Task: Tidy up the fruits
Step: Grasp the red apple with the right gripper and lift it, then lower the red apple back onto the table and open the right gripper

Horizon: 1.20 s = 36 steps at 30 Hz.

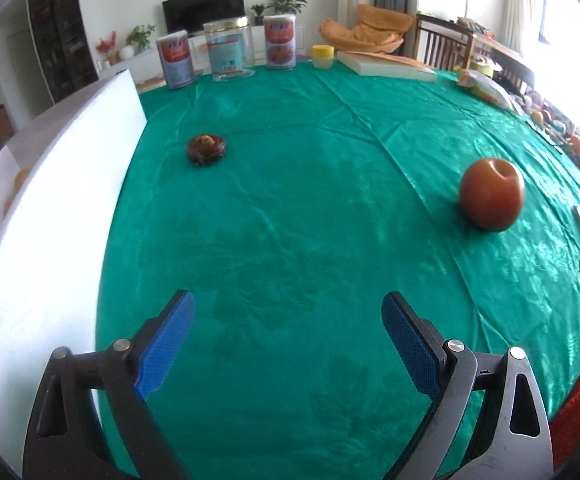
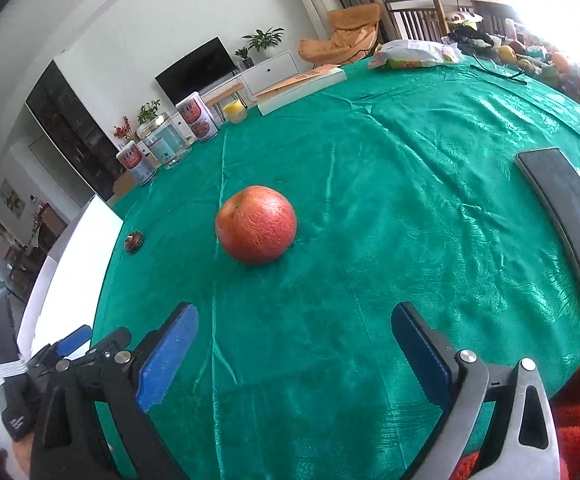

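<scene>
Green tablecloth [image 1: 290, 200], apple [image 2: 255, 224], labelled tins' [image 1: 279, 42] writing unreadable, both claws spread, empty.

left wrist: angled down, tablecloth [image 1: 290, 200] | right wrist: same | shared: apple [image 1: 492, 194]

Red apple [image 2: 255, 224] on green tablecloth [image 2: 410, 184]
</scene>
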{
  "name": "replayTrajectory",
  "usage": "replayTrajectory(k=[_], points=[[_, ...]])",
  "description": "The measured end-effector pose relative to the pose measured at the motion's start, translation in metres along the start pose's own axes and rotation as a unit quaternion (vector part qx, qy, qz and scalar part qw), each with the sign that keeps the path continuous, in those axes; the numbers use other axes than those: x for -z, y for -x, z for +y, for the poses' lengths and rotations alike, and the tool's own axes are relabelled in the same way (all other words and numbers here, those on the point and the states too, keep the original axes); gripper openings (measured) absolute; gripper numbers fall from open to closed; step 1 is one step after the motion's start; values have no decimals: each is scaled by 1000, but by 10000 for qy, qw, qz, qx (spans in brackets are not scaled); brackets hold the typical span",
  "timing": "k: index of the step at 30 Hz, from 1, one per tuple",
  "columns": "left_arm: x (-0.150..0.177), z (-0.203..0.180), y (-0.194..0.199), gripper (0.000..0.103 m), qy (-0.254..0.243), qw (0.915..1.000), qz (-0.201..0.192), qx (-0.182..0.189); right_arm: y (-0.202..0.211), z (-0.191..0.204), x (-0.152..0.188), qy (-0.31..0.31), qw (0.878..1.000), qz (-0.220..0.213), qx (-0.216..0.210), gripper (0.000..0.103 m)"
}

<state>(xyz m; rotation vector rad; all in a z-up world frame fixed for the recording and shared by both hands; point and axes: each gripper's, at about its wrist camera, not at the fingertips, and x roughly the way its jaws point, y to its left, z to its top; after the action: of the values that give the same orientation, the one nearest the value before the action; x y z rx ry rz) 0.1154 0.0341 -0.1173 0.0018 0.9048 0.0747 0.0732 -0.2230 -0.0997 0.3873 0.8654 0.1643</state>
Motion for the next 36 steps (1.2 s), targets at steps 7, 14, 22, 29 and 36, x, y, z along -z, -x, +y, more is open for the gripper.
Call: replayTrajectory(k=[7,14,22,29,36], points=[[-3,13,-33,95,189,9997,105,60,-46,30,-29,1020,9943,273,168,97],[-5,12,-36,100,155,9997,154,83,-95,43,-43,1644,9845,426,445,97],[-7,12,-39,102,156,9997,173,69,-110,48,-42,1743,9820,443,570,93],[-7,12,-39,102,157,9997,172,69,-121,55,-60,1764,9821,453,487,69],[-7,12,-39,102,156,9997,174,66,-144,72,-105,1902,9809,152,374,69]])
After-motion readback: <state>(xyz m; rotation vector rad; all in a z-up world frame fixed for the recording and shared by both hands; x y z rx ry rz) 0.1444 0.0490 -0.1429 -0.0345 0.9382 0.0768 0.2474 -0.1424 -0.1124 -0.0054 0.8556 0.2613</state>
